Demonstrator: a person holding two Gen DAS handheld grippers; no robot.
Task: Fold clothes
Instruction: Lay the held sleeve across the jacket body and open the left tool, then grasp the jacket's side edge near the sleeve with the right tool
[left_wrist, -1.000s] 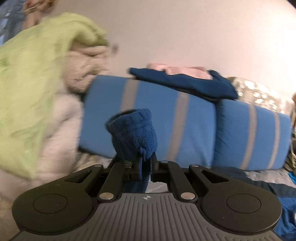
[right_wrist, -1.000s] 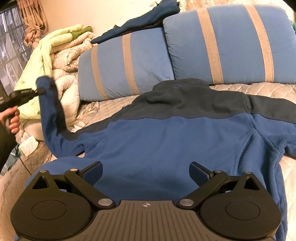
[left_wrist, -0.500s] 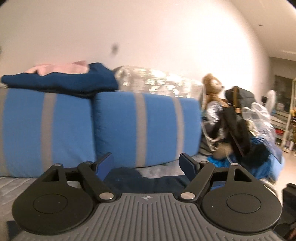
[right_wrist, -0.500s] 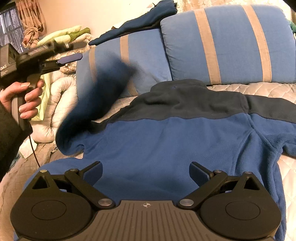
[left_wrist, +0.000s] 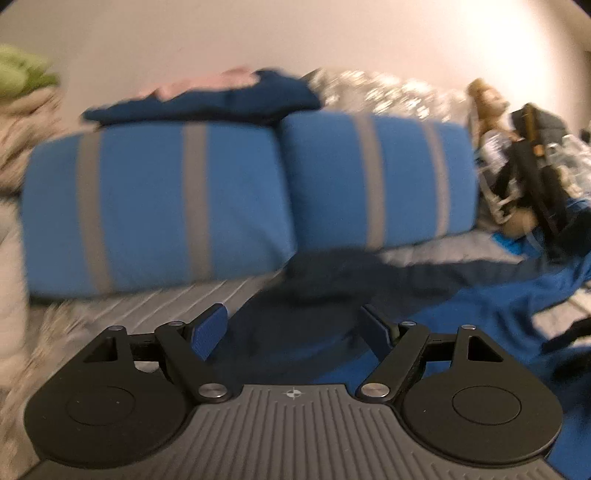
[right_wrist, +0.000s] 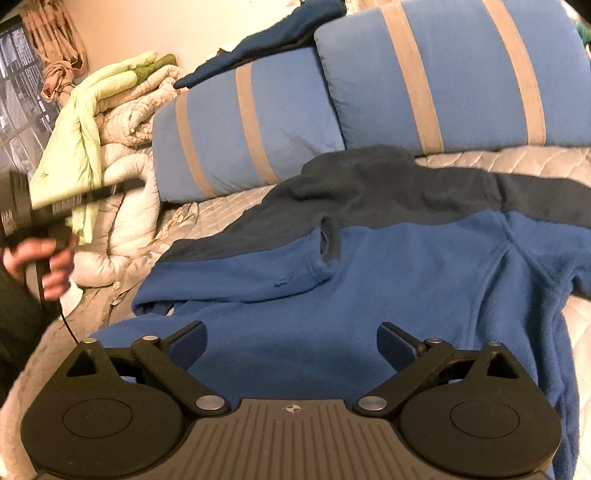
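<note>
1. Across the lower half of the left wrist view, the left gripper (left_wrist: 293, 326) is spread wide, grasping nothing. The fleece jacket (left_wrist: 436, 314) lies low and right of centre on the bed (left_wrist: 155, 306), blurred, below the striped pillows (left_wrist: 177, 206).
2. In the right wrist view, the right gripper (right_wrist: 291, 341) is likewise spread and bare, directly over the jacket body. One sleeve (right_wrist: 243, 266) is folded inward at centre; the other sleeve (right_wrist: 546, 206), stretched toward the right edge, is probably next and lies nearer this claw. Only this view shows the left hand (right_wrist: 40, 258).
</note>
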